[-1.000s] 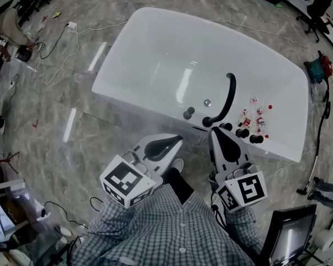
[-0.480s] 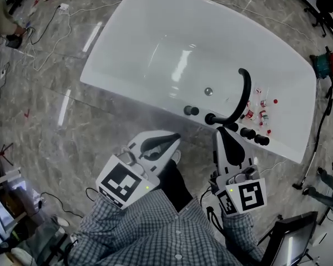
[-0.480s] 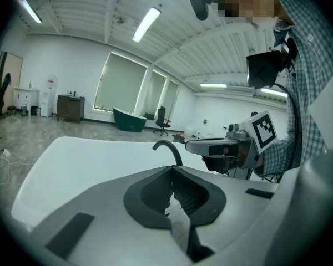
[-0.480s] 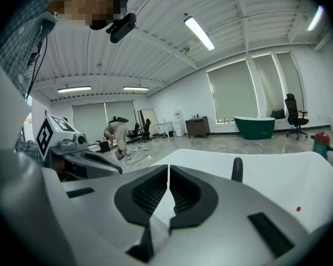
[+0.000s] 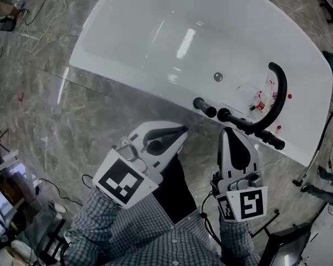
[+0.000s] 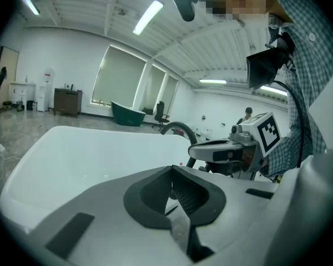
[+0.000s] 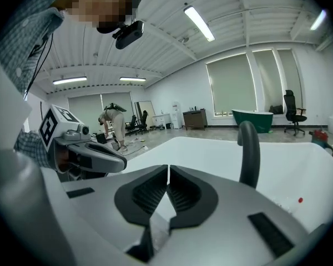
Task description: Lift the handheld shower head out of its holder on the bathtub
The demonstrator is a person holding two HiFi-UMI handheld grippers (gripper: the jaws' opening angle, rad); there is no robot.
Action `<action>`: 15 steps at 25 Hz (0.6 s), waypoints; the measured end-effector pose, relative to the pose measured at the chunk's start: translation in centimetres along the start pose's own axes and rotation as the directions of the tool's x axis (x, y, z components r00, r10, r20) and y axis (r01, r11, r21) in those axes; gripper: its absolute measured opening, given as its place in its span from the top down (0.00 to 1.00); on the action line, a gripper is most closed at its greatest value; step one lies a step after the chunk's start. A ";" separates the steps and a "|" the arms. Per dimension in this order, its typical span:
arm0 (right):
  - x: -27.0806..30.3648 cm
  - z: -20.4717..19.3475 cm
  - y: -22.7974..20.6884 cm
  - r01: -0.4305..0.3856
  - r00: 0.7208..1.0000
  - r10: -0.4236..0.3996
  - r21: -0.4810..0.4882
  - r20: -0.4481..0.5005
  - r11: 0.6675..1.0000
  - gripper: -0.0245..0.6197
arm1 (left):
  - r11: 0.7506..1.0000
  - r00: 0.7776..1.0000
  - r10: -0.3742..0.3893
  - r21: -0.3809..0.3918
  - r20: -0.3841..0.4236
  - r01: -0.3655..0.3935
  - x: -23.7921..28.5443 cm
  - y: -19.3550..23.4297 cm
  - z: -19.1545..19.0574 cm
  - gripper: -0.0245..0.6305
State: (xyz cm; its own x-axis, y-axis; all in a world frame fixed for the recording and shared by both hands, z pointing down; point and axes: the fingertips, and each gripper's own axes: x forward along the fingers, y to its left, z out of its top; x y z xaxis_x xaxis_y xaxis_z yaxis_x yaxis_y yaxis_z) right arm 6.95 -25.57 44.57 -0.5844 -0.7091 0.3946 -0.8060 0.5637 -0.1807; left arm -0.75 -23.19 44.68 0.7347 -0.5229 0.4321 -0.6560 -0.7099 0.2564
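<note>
A white bathtub (image 5: pixel 155 43) lies ahead of me. On its near rim a black curved pipe (image 5: pixel 277 98) arches up over the basin, with black knobs (image 5: pixel 226 115) at its foot and a short black cylinder (image 5: pixel 204 106) to their left. I cannot tell which of these is the shower head. My left gripper (image 5: pixel 183 131) hangs shut and empty just short of the rim. To its right my right gripper (image 5: pixel 233 131) is also shut and empty, its tip close below the knobs. The pipe (image 7: pixel 248 154) stands beyond the shut right gripper (image 7: pixel 167 184). In the left gripper view it (image 6: pixel 177 127) shows past the shut left gripper (image 6: pixel 175 184).
Small red and white items (image 5: pixel 261 98) lie inside the tub near the pipe. Cables (image 5: pixel 22 32) trail over the marble floor to the left. A dark screen (image 5: pixel 291 251) stands at my lower right. A person (image 7: pixel 114 123) bends over far back in the room.
The tub rim and its black fittings have drawn closer and larger in the head view, and both gripper tips now sit nearer the rim. Both grippers stay shut.
</note>
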 end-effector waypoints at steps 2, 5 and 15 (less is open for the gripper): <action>1.0 -1.7 -0.3 0.014 1.000 -0.014 0.004 -0.005 1.000 0.93 | 1.000 1.000 -0.001 -0.017 -0.007 0.001 0.9 1.0 -1.6 0.95; 2.3 -4.1 -0.7 0.025 0.999 -0.024 0.024 -0.028 0.999 0.93 | 1.000 1.000 -0.013 -0.025 -0.019 0.012 2.1 2.1 -3.4 0.95; 5.4 -10.4 -2.1 -0.004 0.998 0.006 0.027 -0.061 1.000 0.93 | 0.998 0.997 -0.058 -0.005 -0.050 0.057 6.5 3.8 -8.7 0.95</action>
State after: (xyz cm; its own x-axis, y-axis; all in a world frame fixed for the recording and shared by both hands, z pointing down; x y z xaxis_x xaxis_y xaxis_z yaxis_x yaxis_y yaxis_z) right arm 6.42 -26.18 56.48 -0.5820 -0.6788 0.4478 -0.8060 0.5548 -0.2063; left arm 0.01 -25.17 55.93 0.7617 -0.4566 0.4597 -0.6136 -0.7363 0.2854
